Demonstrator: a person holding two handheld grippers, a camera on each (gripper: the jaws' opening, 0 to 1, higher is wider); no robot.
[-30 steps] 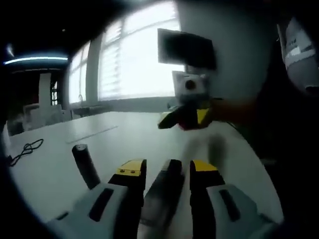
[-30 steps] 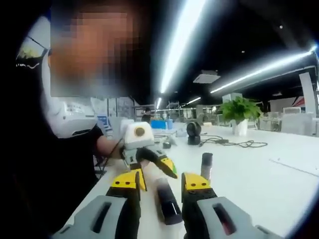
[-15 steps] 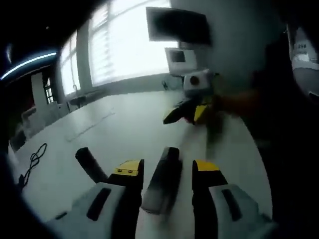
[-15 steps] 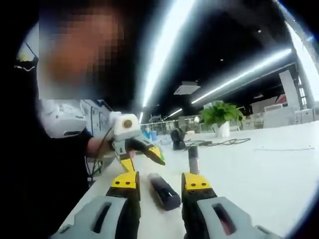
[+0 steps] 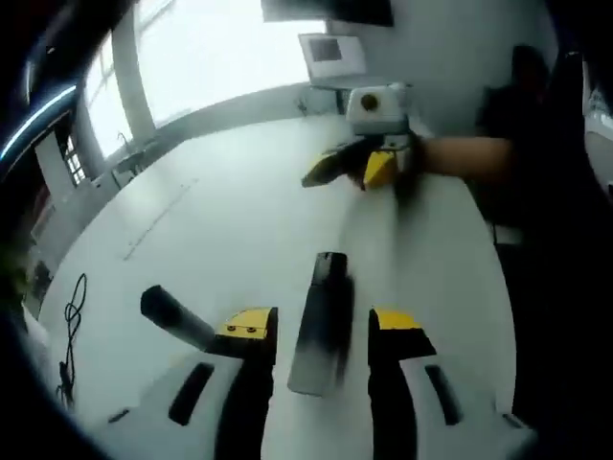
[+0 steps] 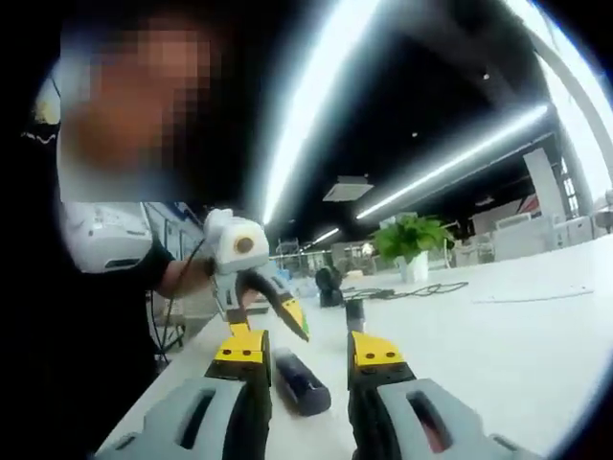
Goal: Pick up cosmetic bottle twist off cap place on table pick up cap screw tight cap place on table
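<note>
A dark cosmetic bottle (image 5: 321,321) lies on its side on the white table (image 5: 239,211), in line with the gap between my left gripper's (image 5: 323,324) open jaws. Its dark cap (image 5: 172,311) stands apart, left of those jaws. The right gripper (image 5: 354,165) hovers over the table's far side, held by a hand. In the right gripper view the bottle (image 6: 300,383) rests on the table between the open jaws of my right gripper (image 6: 308,347), and the cap (image 6: 354,314) stands upright beyond the right jaw. The left gripper (image 6: 263,292) hangs just above the bottle.
A black cable (image 5: 69,307) lies at the table's left edge and a monitor (image 5: 330,48) stands at the far end. Further off are a potted plant (image 6: 412,240), a black cord (image 6: 421,289) and a small dark round device (image 6: 330,283). A person's torso (image 6: 105,249) is close on the left.
Both views have tilted with the hands; the left one now looks more steeply down at the table. Bottle and cap stay put. In the right gripper view the left gripper has come closer.
</note>
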